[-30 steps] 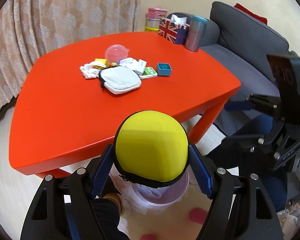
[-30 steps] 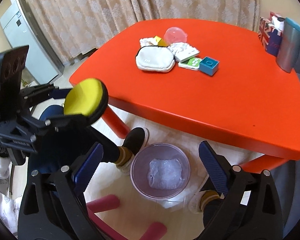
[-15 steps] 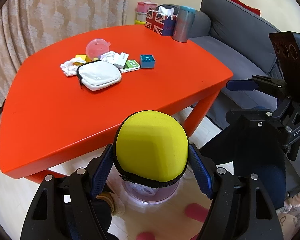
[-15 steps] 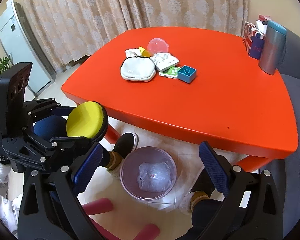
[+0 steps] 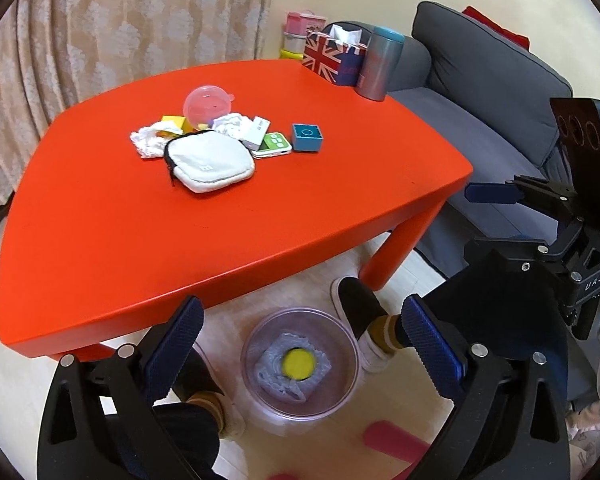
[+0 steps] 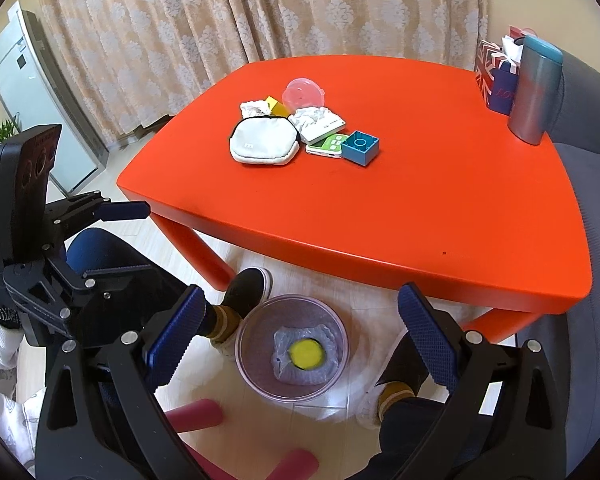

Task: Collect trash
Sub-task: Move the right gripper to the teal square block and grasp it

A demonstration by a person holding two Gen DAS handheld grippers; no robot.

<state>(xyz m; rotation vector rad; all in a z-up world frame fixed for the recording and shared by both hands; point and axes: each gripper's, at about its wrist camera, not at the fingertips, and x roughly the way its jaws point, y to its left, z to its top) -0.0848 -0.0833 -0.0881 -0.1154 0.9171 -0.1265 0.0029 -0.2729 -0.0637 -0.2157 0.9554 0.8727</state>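
As both lie in view: one bin (image 5: 300,364) | one yellow case (image 5: 299,363) | two tissues (image 5: 148,145)

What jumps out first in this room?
The bright orange table fills the middle, with a small cluster on it around a white zip pouch. On the floor at its near edge stands a clear bin, a round yellow case lying inside, below the open left gripper.

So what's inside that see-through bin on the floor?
The bin holds a crumpled plastic bag with a yellow round case on it. Anything beneath them is hidden.
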